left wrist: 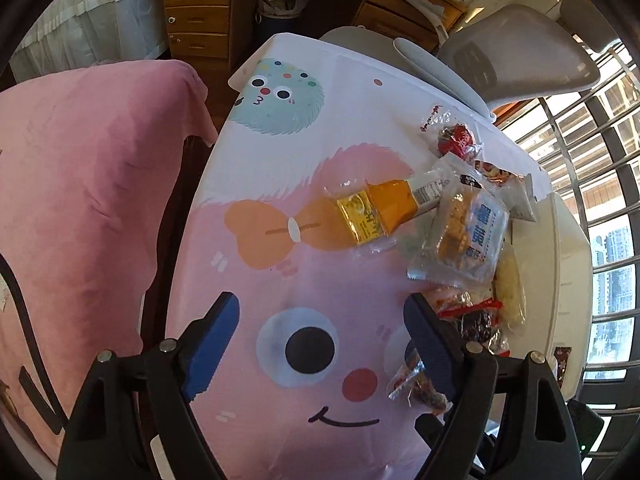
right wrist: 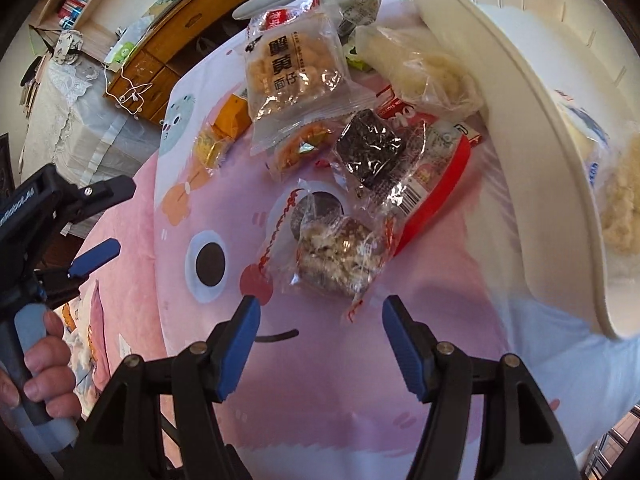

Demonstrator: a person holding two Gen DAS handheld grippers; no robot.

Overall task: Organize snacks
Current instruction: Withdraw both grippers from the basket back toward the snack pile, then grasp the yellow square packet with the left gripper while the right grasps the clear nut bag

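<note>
— Where were the snacks?

— Heaped on the cartoon tablecloth (left wrist: 304, 264), beside the white bin (right wrist: 532, 128). A clear pack of crackers with dark lettering (right wrist: 294, 76) lay on top of the heap, an orange-and-yellow packet (left wrist: 376, 216) to its left, and a dark seaweed-like pack (right wrist: 370, 152) lower down over a red wrapper (right wrist: 436, 196).

— And the tools?

— The right gripper (right wrist: 320, 336) pointed down at a clear bag of nutty clusters (right wrist: 340, 252); its blue pads stood apart, short of the bag and pinching nothing. The left gripper (left wrist: 320, 332) hung wide over bare cloth, also empty — a small crinkled packet (left wrist: 416, 384) lay under its right finger (left wrist: 428, 344).

— Anything in the bin?

— A pale, crumbly pack (right wrist: 622, 204) showed inside it.
</note>
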